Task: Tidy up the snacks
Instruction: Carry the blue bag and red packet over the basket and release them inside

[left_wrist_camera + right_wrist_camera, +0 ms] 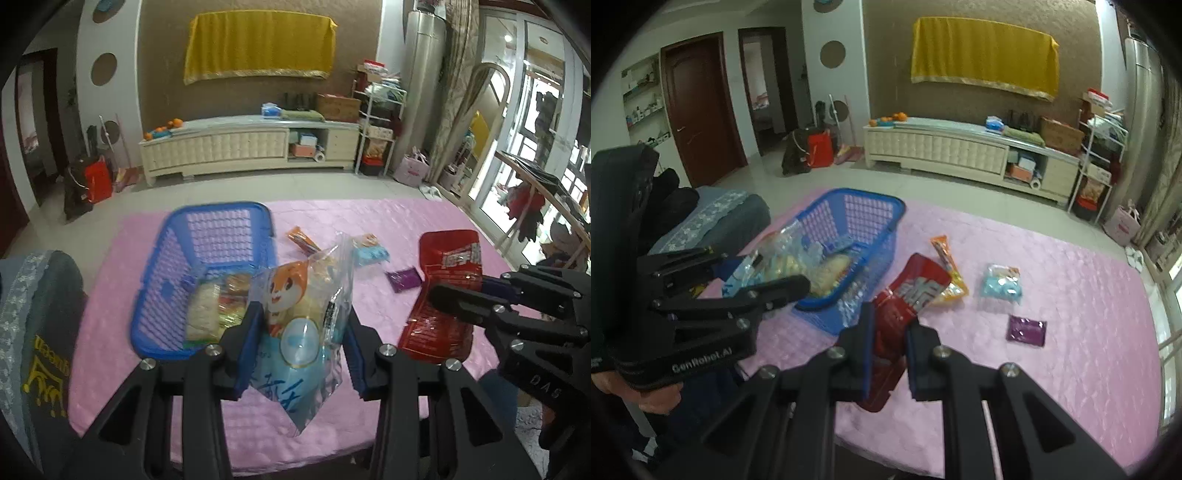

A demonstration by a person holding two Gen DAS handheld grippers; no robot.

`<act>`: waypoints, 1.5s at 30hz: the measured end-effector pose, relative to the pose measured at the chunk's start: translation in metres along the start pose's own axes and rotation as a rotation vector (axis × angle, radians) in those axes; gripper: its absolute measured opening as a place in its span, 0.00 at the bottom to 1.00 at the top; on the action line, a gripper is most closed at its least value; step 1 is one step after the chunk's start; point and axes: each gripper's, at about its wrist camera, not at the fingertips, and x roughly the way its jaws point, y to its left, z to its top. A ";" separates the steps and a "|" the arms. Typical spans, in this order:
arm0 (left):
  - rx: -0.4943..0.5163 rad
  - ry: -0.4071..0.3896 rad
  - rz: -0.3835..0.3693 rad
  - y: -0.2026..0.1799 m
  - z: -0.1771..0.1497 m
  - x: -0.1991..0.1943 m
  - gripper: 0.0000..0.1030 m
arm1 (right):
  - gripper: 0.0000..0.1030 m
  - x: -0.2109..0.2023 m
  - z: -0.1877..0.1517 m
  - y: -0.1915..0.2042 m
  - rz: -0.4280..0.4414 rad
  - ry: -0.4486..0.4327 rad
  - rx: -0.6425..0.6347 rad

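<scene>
Left wrist view: the left hand-held gripper [301, 332] is clamped on a clear crinkly snack bag [301, 314] printed with an orange cartoon squirrel above a pale blue lower half; the bag hangs between the blue pads, off the pink quilted surface [369, 218]. Just behind it sits a blue plastic lattice basket [173, 291] with packets already inside. To the right, the right hand-held gripper [443, 295] pinches a glossy red pouch [443, 266]. Between them on the surface lie an orange stick packet [303, 240], a light blue packet [371, 251] and a small purple packet [402, 280].

Right wrist view: the right hand-held gripper [888, 339] is closed tight on the red pouch [908, 295], which bears large white lettering and is raised above the surface [1071, 295]. The left hand-held gripper [783, 280] enters from the left with the snack bag [783, 258] by the basket [849, 214]. The orange stick packet [943, 251], light blue packet [1001, 284] and flat purple packet [1027, 330] lie apart on the surface.
</scene>
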 end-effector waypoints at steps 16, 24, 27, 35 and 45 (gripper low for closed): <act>-0.115 0.039 0.079 0.112 0.032 0.047 0.38 | 0.18 0.098 0.066 0.034 0.077 0.060 -0.095; -0.159 0.076 0.062 0.139 0.033 0.085 0.38 | 0.18 0.169 0.084 0.037 0.081 0.149 -0.125; -0.167 0.084 0.045 0.143 0.033 0.094 0.38 | 0.18 0.193 0.090 0.037 0.071 0.176 -0.140; -0.164 0.078 0.043 0.140 0.036 0.099 0.33 | 0.65 0.228 0.090 0.042 -0.062 0.195 -0.238; -0.132 0.061 0.054 0.131 0.036 0.076 0.32 | 0.88 0.164 0.074 0.024 -0.124 0.027 -0.129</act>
